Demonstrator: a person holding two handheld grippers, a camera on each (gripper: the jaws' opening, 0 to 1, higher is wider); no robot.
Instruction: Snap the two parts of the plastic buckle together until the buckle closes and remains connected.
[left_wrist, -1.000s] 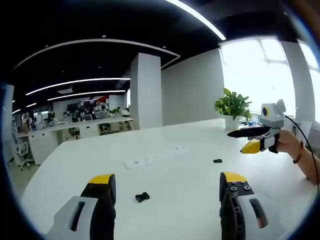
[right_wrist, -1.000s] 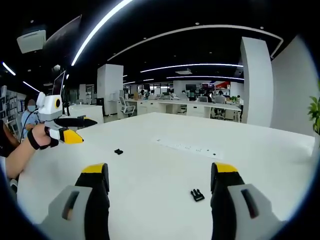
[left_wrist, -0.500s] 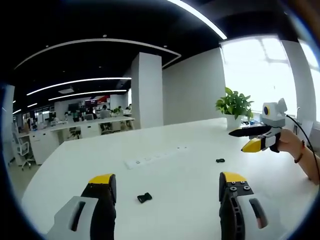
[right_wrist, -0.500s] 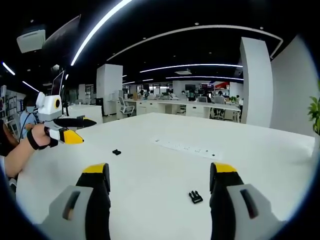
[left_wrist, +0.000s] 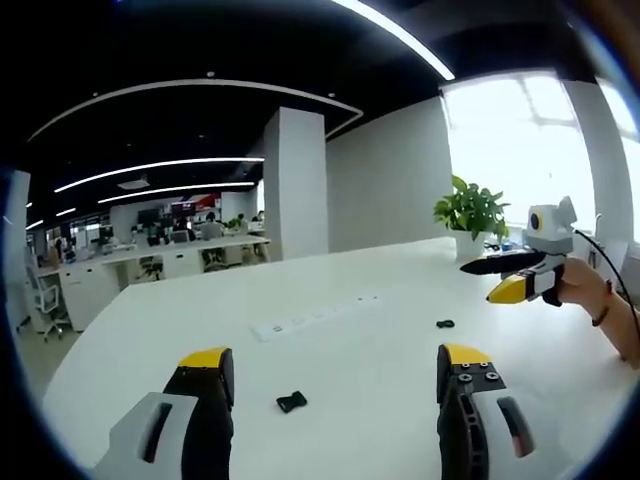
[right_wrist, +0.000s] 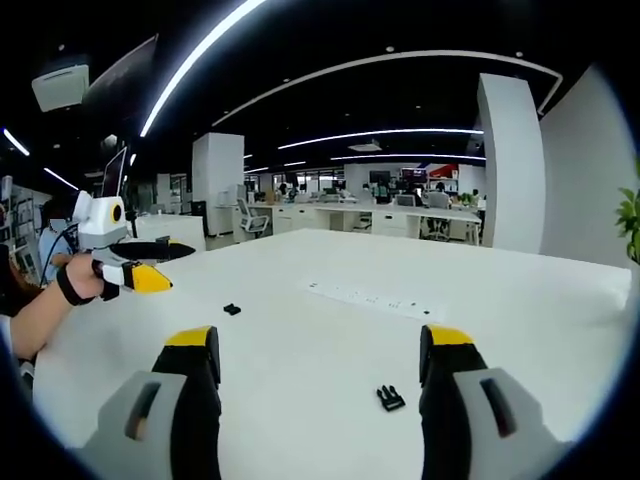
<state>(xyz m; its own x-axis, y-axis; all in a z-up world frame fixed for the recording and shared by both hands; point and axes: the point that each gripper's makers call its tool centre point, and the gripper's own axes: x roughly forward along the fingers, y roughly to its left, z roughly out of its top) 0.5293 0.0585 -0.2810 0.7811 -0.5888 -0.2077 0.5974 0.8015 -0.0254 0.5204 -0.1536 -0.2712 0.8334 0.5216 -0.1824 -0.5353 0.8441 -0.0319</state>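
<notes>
Left gripper (left_wrist: 330, 375): held above the near edge of the white table (left_wrist: 380, 340), its yellow-tipped jaws spread wide apart with nothing between them.
Right gripper (right_wrist: 318, 360): likewise over the table, jaws wide apart and empty — in the left gripper view it shows at the far right (left_wrist: 505, 280), held in a person's hand.
Buckle piece on the left (left_wrist: 291, 402): a small black part lying flat on the tabletop, just ahead of the left gripper and nearer its left jaw; in the right gripper view it is the small black piece far off to the left (right_wrist: 232, 309).
Buckle piece on the right (right_wrist: 390, 398): black, lying on the table close to the right gripper's right jaw; which half of the buckle it is — too small to tell.
The two pieces: well apart, not joined.
Power strip (left_wrist: 310, 315): a long white strip lying across the middle of the table, beyond both pieces.
Potted plant (left_wrist: 468, 215): green, at the far right of the table by the window.
</notes>
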